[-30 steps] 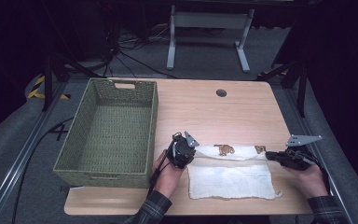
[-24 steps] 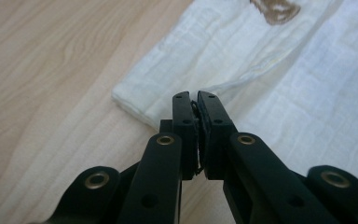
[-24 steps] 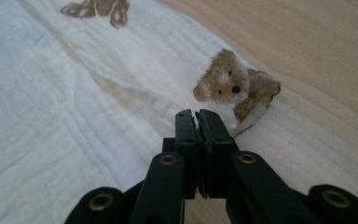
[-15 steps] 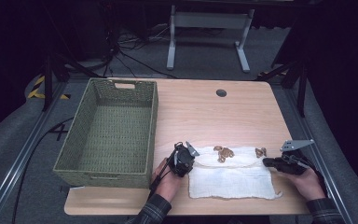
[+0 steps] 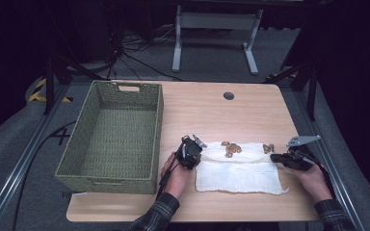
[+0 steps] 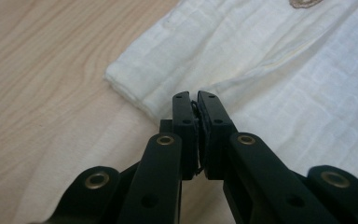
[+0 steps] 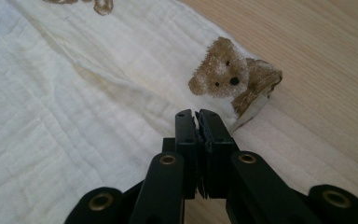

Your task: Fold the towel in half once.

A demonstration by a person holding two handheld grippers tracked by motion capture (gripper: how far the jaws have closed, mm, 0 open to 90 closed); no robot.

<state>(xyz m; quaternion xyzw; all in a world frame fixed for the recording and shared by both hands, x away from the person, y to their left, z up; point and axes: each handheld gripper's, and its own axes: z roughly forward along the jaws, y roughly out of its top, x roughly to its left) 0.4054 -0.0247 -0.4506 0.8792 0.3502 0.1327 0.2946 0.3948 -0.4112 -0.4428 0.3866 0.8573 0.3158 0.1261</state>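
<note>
Job in hand: the person is folding a white cloth (image 5: 241, 169) with bear prints, and it looks roughly half done, judging by the doubled layer lying across the near part.
Cloth position: it is lying flat on the bench (image 5: 250, 115), near the front edge, to the right of the woven basket (image 5: 113, 137).
Done so far: one fold seems to be in place, with a ridge running across the cloth and a narrow strip with the bear prints (image 5: 231, 148) showing beyond it.
Left to do: probably another fold, then perhaps a trip to the basket, which is sitting empty.
Left tongs (image 6: 196, 103): they are pressing together at the cloth's left end, and in the left gripper view a thin bit of fabric seems to be caught between them at the folded edge.
Right tongs (image 7: 197, 120): they are clenching too, at the right end, just short of a bear print (image 7: 223, 74) at the corner; fabric appears pinched between the jaws.
Overall placing: the cloth is stretching between the two tongs, one at each end of the fold line.
</note>
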